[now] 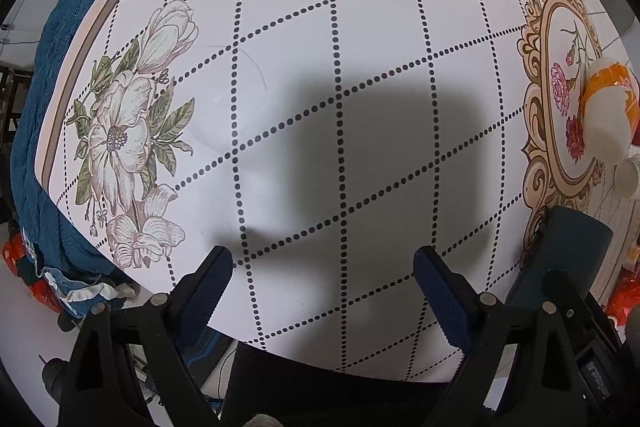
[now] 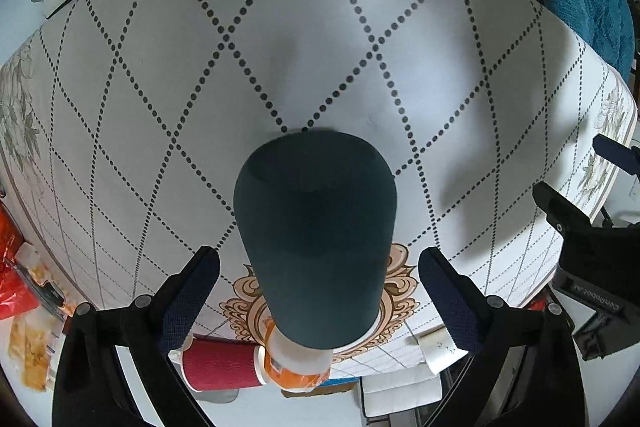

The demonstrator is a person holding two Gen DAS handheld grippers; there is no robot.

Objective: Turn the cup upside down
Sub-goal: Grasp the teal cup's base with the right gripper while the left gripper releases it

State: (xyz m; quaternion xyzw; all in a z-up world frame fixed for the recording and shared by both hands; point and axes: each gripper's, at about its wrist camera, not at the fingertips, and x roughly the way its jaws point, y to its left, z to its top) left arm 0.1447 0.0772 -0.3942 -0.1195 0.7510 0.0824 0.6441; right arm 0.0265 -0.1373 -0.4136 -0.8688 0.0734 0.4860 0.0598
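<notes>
cup position: the dark teal cup sits on the worktop, over the ornate gold-framed print, straight ahead of the right hand-held gripper and between its two fingers.
cup axis: seems to run away from the camera, the closed rounded end far, the near end by the lower frame edge; whether it stands or leans i cannot tell.
right hand-held gripper: released, a clear gap each side of the cup, pads not touching it.
left hand-held gripper: released, nothing between the fingers, pointing down at bare worktop; the cup shows only at its right edge.
nearer hand: the right, by my judgement.
cup look: matte, dark teal, tapering, no handle seen.
</notes>
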